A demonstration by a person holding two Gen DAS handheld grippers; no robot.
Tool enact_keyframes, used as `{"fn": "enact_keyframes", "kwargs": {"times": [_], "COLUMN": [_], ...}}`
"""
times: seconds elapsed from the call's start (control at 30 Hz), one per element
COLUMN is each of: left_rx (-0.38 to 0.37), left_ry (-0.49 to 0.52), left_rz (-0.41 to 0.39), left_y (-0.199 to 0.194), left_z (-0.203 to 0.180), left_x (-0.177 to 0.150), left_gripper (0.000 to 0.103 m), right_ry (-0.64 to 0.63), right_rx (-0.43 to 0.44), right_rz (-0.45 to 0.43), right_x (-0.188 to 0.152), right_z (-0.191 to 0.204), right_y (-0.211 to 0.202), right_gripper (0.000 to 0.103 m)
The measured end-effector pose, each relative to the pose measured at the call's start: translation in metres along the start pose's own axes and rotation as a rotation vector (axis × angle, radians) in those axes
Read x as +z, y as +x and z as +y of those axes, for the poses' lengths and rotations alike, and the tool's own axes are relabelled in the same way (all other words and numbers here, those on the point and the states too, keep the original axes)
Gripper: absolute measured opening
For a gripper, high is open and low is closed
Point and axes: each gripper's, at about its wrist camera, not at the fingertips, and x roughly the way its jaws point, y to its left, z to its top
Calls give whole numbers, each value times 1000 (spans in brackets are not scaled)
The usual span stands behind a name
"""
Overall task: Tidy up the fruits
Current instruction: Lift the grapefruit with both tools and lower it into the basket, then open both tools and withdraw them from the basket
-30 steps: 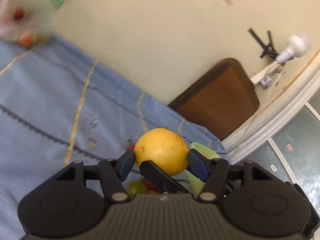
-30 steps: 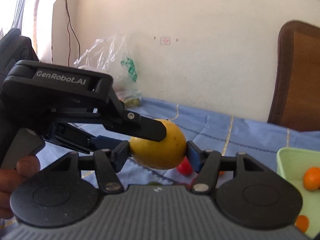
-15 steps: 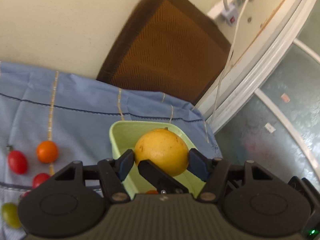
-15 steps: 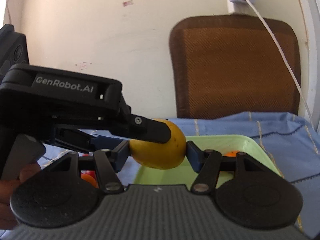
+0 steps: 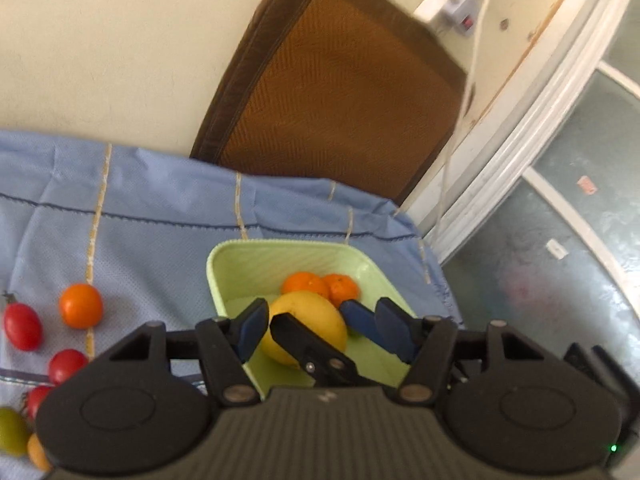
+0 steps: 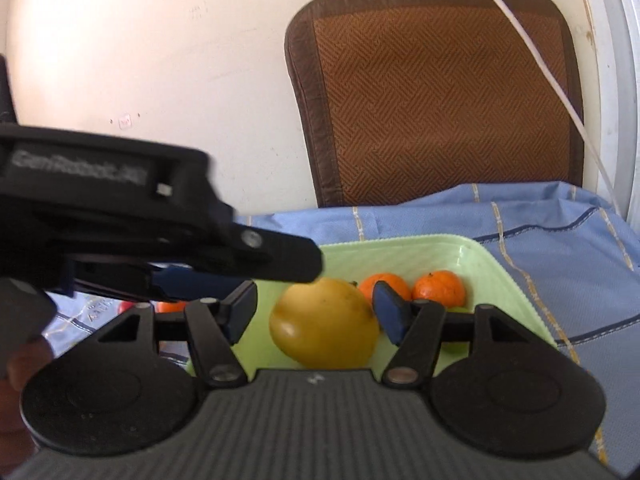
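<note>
A large yellow citrus fruit (image 5: 308, 324) (image 6: 325, 322) is in the pale green tray (image 5: 276, 258) (image 6: 404, 250), beside two small oranges (image 5: 320, 285) (image 6: 438, 288). Both grippers have open jaws on either side of it, with gaps between pads and fruit. My left gripper (image 5: 322, 326) crosses the right wrist view as a black body (image 6: 120, 216). My right gripper (image 6: 316, 310) shows in the left wrist view as a black finger (image 5: 308, 350) across the fruit.
Loose on the blue cloth (image 5: 152, 248) left of the tray lie an orange (image 5: 81, 306), red cherry tomatoes (image 5: 22, 326) and a green one (image 5: 10, 430). A brown chair back (image 6: 436, 96) stands behind the table. The table's right edge is near the tray.
Both grippers carried the yellow fruit rightward over the tray, lowered it and opened; the fruit is now released inside the tray next to the two oranges.
</note>
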Motion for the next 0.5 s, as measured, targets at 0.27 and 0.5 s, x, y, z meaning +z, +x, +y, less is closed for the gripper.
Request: {"fn": "enact_keyframes", "kwargs": {"times": [0.27,0.5], "left_rx": [108,320], "left_ry": [83,110], "left_rz": [-146,-190], "left_y": [-99,-144], "left_z": [20,64], "left_x": [-33,-70], "left_gripper": [63,63], "right_ry": [-56,2], "right_rx": [-8,133], "right_rz": [-171,-196], "right_x": [-5,-2], "right_z": [14,39], "right_y": [-27,-55], "right_gripper": [66,50]}}
